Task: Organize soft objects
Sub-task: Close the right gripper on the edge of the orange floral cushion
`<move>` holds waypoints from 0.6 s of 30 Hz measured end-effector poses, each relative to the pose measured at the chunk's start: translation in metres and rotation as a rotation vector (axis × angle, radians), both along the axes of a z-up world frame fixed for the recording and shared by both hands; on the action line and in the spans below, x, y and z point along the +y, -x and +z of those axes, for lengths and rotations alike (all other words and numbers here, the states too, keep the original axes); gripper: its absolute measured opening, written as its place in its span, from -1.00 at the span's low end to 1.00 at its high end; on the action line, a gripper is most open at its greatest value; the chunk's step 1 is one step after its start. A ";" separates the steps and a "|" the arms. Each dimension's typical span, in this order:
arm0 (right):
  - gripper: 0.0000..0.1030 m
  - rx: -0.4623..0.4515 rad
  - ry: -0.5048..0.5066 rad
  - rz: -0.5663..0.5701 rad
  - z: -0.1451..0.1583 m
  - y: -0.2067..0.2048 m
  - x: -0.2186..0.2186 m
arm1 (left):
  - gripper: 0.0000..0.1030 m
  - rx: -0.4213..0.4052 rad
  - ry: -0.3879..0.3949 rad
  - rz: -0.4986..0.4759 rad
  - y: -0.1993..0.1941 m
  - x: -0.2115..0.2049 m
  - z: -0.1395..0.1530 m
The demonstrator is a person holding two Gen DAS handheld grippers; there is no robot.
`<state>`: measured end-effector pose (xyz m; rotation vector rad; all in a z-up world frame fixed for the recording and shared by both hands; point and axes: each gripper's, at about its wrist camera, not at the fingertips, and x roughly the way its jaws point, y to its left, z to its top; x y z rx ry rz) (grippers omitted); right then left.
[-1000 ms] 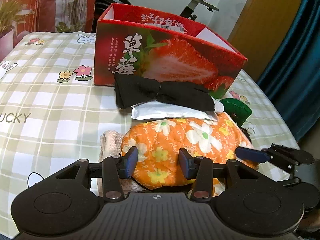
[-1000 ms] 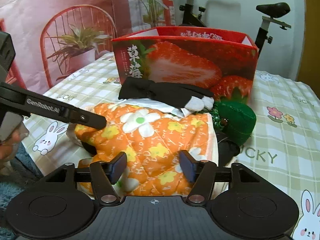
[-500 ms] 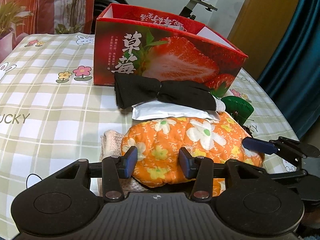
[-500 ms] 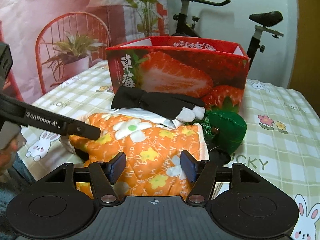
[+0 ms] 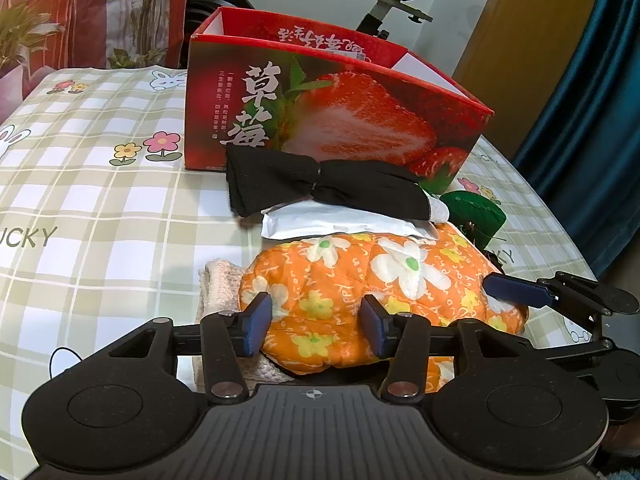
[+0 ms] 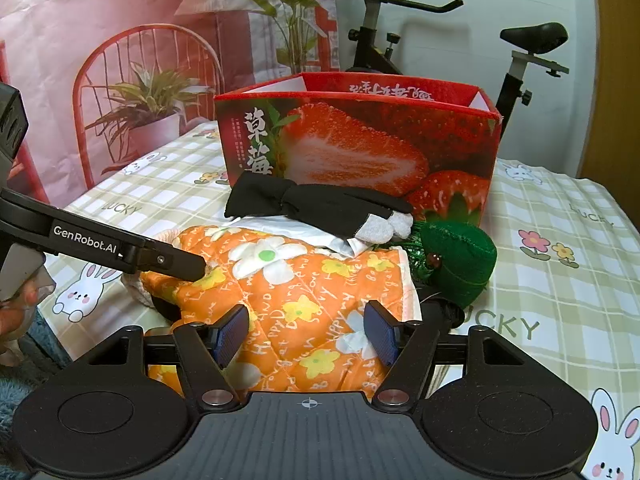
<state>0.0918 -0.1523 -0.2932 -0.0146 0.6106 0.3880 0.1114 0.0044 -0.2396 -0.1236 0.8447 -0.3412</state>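
An orange flowered padded cloth (image 5: pixel 360 284) (image 6: pixel 300 296) lies at the near table edge on a pile of soft things. My left gripper (image 5: pixel 316 326) is open with its fingers astride the cloth's near left part. My right gripper (image 6: pixel 310 334) is open astride the cloth's near right part. A black tied cloth (image 5: pixel 320 184) (image 6: pixel 320 204) lies on a white packet (image 5: pixel 340 222) behind the orange cloth. A cream knitted piece (image 5: pixel 220 292) lies under its left end. A green soft object (image 6: pixel 456 260) (image 5: pixel 474 210) sits to the right.
A red strawberry-print box (image 5: pixel 340 120) (image 6: pixel 360 140), open at the top, stands just behind the pile on the checked tablecloth (image 5: pixel 100 200). An exercise bike (image 6: pixel 400 20) and a printed backdrop stand beyond the table. A blue curtain (image 5: pixel 592 100) hangs at the right.
The right gripper has drawn back slightly and risen, so the box and pile look a little farther. The left gripper has barely moved. Both stay open over the orange cloth.
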 end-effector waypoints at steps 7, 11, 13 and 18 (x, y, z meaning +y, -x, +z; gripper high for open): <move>0.22 -0.051 -0.029 -0.048 0.009 0.004 -0.005 | 0.02 -0.007 -0.005 -0.005 0.000 -0.001 -0.001; 0.22 -0.037 -0.047 -0.118 0.009 0.001 -0.017 | 0.03 -0.008 -0.010 -0.007 0.001 -0.001 -0.001; 0.22 -0.012 -0.070 -0.154 0.007 -0.002 -0.024 | 0.03 -0.008 -0.011 -0.007 0.001 -0.001 -0.001; 0.22 0.029 -0.113 -0.193 0.000 -0.005 -0.034 | 0.03 -0.009 -0.013 -0.008 0.001 -0.002 -0.001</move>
